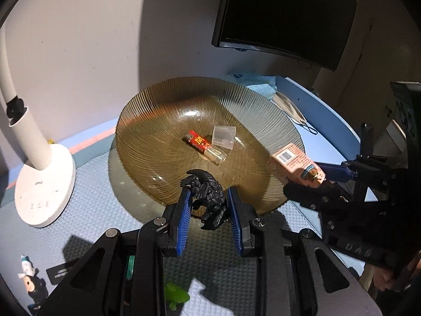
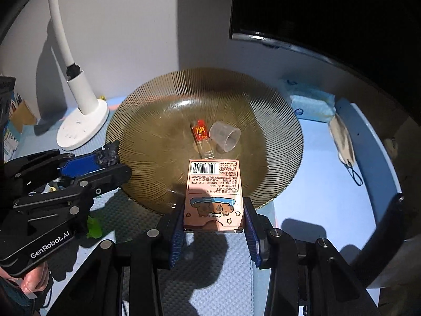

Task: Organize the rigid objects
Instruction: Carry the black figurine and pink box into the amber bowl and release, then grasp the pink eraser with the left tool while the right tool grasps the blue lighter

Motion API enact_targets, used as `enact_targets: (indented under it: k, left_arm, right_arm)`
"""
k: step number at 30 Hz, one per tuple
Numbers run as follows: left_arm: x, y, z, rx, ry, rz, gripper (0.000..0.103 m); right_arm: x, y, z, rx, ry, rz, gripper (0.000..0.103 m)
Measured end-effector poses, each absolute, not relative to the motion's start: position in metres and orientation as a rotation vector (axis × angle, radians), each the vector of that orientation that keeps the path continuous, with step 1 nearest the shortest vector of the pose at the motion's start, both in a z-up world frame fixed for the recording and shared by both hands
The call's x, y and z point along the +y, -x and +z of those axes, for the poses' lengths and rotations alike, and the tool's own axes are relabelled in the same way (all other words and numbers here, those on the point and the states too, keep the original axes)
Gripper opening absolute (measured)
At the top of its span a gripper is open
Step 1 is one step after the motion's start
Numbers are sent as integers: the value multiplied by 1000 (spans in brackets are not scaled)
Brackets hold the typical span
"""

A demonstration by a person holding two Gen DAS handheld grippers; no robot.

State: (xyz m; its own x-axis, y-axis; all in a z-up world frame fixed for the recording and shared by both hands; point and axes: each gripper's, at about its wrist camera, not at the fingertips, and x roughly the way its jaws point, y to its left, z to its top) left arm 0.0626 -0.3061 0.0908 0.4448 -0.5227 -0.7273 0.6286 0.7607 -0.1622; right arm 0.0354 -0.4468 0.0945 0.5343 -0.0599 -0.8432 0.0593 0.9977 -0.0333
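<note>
A ribbed amber glass plate (image 1: 147,142) (image 2: 147,121) sits on the blue desk. In it lie a red-labelled lighter (image 1: 204,147) (image 2: 201,137) and a small clear plastic cup (image 1: 223,137) (image 2: 226,137) on its side. My left gripper (image 1: 209,200) is shut on a black dinosaur figure (image 1: 208,192) (image 2: 109,154) at the plate's near rim. My right gripper (image 2: 213,210) (image 1: 310,181) is shut on a pink cartoon-printed box (image 2: 213,192) (image 1: 292,160) and holds it over the plate's near edge.
A white desk lamp (image 1: 39,184) (image 2: 79,123) stands left of the plate. A dark monitor (image 1: 284,13) hangs behind. A blue tissue pack (image 2: 310,102) and a face mask (image 2: 344,144) lie at the right. A green toy (image 1: 177,296) and a small figurine (image 1: 30,281) lie near me.
</note>
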Motion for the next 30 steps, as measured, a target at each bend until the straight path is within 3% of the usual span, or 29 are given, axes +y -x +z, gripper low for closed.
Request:
enact_targets:
  k: [2, 3, 4, 5, 6, 15, 23, 26, 28, 30]
  left_arm:
    - [-310, -66, 92, 845, -148, -707, 28]
    - [-311, -66, 94, 836, -148, -703, 45]
    - [-310, -65, 96, 828, -149, -693, 53]
    - [-305, -64, 100, 807, -145, -672, 72]
    - [-298, -61, 104, 784, -136, -663, 80]
    - [-181, -33, 130, 741, 38, -547, 80]
    - [-69, 23, 152, 656, 112, -399, 80]
    - [-36, 37, 145, 636, 128, -333, 83]
    - [-15, 42, 128, 651, 145, -280, 84]
    - [0, 42, 108, 681, 144, -225, 84]
  right_arm:
    - [-448, -43, 91, 1025, -10, -71, 41]
    - [-449, -45, 91, 1024, -18, -73, 48]
    - [-451, -46, 92, 1010, -26, -82, 54]
    - [-455, -43, 95, 991, -30, -110, 56]
    - [-458, -43, 96, 986, -38, -117, 56]
    - [-459, 4, 117, 932, -128, -101, 56]
    - [-385, 29, 149, 843, -73, 30, 57]
    - [-357, 39, 146, 807, -71, 81, 61]
    - [-341, 43, 132, 799, -95, 116, 78]
    - [-329, 44, 107, 798, -128, 146, 82]
